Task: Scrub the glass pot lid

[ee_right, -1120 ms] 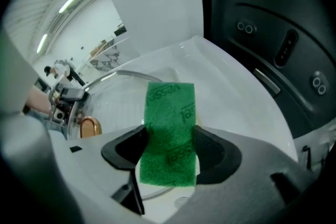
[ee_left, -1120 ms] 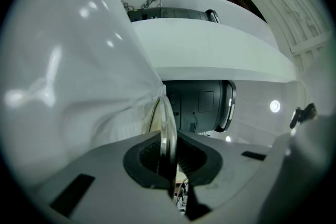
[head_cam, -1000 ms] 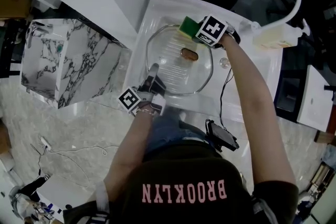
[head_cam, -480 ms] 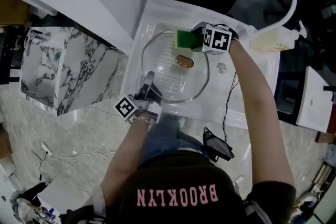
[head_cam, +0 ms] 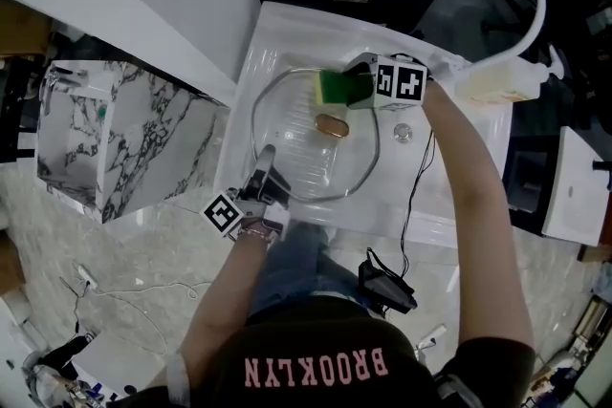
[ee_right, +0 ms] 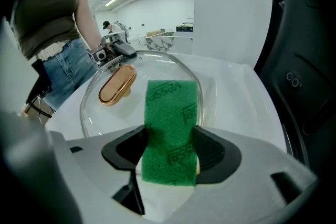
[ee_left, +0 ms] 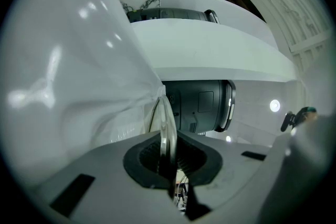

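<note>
Two grippers worked one round glass lid [head_cam: 304, 158] in the white sink [head_cam: 287, 29]. At lower centre of the head view, the left gripper [head_cam: 266, 160] pinched the lid's thin clear rim. Beyond the oval copper handle [head_cam: 332, 124], the right gripper [head_cam: 356, 88] clamped a coarse green sponge [head_cam: 334, 88] on the glass, nearer the handle than a second before.
</note>
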A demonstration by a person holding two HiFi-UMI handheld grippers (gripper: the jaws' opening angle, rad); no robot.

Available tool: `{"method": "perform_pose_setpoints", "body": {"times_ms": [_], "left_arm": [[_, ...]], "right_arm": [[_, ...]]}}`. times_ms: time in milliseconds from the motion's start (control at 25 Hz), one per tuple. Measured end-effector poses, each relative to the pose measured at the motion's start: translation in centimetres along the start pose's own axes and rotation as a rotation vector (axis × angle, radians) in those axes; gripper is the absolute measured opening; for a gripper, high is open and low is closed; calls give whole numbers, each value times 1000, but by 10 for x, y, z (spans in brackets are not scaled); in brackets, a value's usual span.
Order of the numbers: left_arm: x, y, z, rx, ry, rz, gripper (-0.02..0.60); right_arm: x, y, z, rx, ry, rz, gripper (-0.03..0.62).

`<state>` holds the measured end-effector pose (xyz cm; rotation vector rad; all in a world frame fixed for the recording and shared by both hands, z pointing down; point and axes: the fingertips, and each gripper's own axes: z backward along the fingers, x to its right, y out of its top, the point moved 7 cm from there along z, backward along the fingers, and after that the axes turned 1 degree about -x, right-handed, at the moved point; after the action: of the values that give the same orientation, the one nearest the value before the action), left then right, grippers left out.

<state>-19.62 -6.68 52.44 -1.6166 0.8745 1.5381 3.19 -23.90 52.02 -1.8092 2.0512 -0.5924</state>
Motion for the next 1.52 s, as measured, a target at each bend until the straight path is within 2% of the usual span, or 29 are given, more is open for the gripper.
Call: {"method": "perform_pose_setpoints", "body": {"times_ms": [240, 600, 880, 1000, 1120, 1360, 1520], "left_arm": [[-2, 0, 0, 1, 3, -1, 18], [-3, 1, 1, -3, 4, -4, 18], [-1, 1, 1, -1, 2, -3, 18], [-1, 1, 1, -2, 3, -6, 18], [0, 1, 1, -3, 3, -6, 18], [-1, 1, 1, -4, 0, -13, 18], [-2, 2, 1, -4, 1, -14, 18]], "right_arm": [[-8, -8, 3, 5, 15, -10, 267], [-34, -27, 8, 84, -7, -119, 265], [-62, -32, 12, 56, -13, -110, 265], [-73, -35, 13, 81, -22, -132, 265], [-84, -38, 15, 95, -39, -195, 265], [-103, -46, 15, 165, -51, -421, 265], [-119, -45, 15, 211, -66, -518, 265]]}}
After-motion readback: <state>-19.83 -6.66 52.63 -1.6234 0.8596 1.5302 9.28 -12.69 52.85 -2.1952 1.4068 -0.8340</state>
